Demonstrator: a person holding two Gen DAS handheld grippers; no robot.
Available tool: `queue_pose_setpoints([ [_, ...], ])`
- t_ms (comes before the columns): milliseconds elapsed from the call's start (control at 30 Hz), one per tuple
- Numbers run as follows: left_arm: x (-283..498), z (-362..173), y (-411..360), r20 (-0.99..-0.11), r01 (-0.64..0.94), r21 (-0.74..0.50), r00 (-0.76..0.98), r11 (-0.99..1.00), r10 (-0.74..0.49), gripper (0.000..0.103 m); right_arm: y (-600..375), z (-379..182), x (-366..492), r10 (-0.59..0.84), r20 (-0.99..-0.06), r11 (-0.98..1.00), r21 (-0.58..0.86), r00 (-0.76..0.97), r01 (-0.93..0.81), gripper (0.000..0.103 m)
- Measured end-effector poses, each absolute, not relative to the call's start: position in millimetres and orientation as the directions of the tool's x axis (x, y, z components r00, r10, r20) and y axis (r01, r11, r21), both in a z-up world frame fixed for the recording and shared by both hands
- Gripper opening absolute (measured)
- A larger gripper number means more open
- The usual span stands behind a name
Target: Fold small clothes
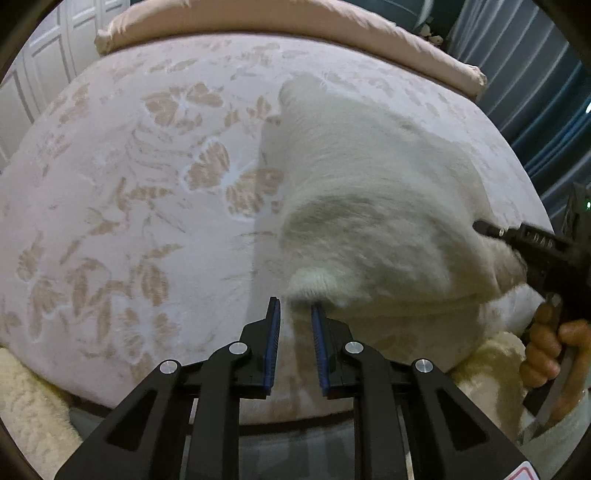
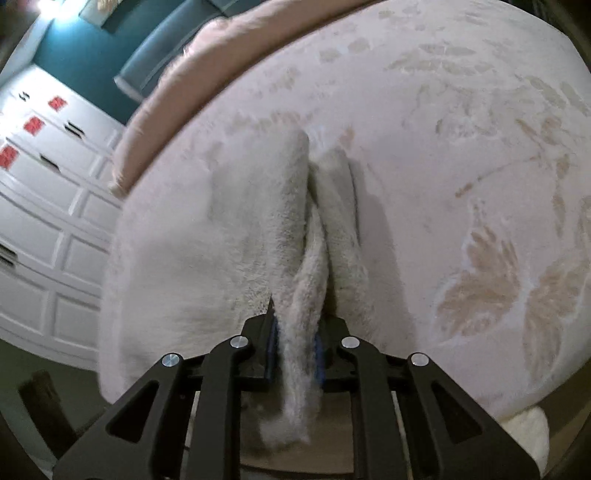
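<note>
A fluffy white garment (image 1: 369, 206) lies partly folded on a pale floral bedspread (image 1: 147, 184). My left gripper (image 1: 295, 314) is open, its blue-padded jaws apart, just at the garment's near left corner and holding nothing. My right gripper (image 2: 295, 332) is shut on a bunched edge of the white garment (image 2: 229, 240), which runs between its jaws and hangs down behind them. The right gripper also shows in the left wrist view (image 1: 517, 240), at the garment's right edge, held by a hand (image 1: 554, 347).
A pink pillow or duvet roll (image 1: 295, 26) lies along the bed's far edge. White panelled wardrobe doors (image 2: 44, 206) stand beside the bed. More cream fleece fabric (image 1: 26, 406) lies at the near edge. A dark teal curtain (image 1: 535, 92) hangs at right.
</note>
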State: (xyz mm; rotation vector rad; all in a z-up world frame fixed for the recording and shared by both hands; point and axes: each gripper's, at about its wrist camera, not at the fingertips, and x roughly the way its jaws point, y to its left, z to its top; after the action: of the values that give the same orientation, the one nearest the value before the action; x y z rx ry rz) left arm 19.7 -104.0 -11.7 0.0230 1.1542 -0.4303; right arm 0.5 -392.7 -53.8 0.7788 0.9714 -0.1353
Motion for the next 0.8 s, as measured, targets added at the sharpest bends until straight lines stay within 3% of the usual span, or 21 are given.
queue_pose_setpoints([
  [167, 17, 28, -103, -0.837, 0.350, -0.249, 0.391, 0.903, -0.382, 0.016, -389, -34, -17, 0.184, -0.797, 0.756, 0.489, 0.575, 0.436, 0.035],
  [233, 24, 40, -113, -0.821, 0.364, -0.255, 0.408, 0.896, -0.400, 0.021, -390, -31, -16, 0.194, -0.788, 0.737, 0.510, 0.584, 0.444, 0.041],
  [300, 32, 44, -125, -0.818, 0.368, -0.244, 0.418, 0.897, -0.395, 0.025, -377, -32, -9, 0.218, -0.774, 0.705, 0.546, 0.595, 0.452, 0.054],
  [400, 43, 39, -150, -0.833, 0.380, -0.227, 0.400, 0.897, -0.381, 0.026, -367, -38, -10, 0.237, -0.771, 0.682, 0.565, 0.591, 0.464, 0.060],
  [467, 48, 35, -159, -0.848, 0.383, -0.204, 0.391, 0.901, -0.358, 0.026, -362, -45, -3, 0.224, -0.793, 0.696, 0.537, 0.567, 0.477, 0.060],
  [500, 49, 31, -165, -0.856, 0.390, -0.177, 0.393, 0.904, -0.337, 0.026, -359, -47, 2, 0.219, -0.802, 0.702, 0.525, 0.555, 0.481, 0.055],
  [533, 50, 28, -169, -0.862, 0.395, -0.155, 0.395, 0.906, -0.319, 0.026, -358, -48, 6, 0.219, -0.808, 0.710, 0.517, 0.547, 0.478, 0.045],
  [567, 51, 25, -172, -0.868, 0.395, -0.134, 0.396, 0.909, -0.300, 0.026, -356, -45, 9, 0.225, -0.805, 0.715, 0.519, 0.549, 0.468, 0.029],
  [600, 50, 22, -174, -0.872, 0.393, -0.120, 0.398, 0.912, -0.286, 0.026, -355, -33, 8, 0.215, -0.788, 0.723, 0.526, 0.577, 0.448, 0.025],
  [733, 47, 17, -175, -0.876, 0.391, -0.092, 0.405, 0.916, -0.261, 0.026, -365, 13, -16, 0.224, -0.623, 0.693, 0.643, 0.750, 0.327, 0.022],
  [800, 46, 15, -178, -0.878, 0.397, -0.091, 0.400, 0.913, -0.262, 0.026, -371, 2, -18, 0.218, -0.646, 0.694, 0.630, 0.732, 0.349, 0.022],
])
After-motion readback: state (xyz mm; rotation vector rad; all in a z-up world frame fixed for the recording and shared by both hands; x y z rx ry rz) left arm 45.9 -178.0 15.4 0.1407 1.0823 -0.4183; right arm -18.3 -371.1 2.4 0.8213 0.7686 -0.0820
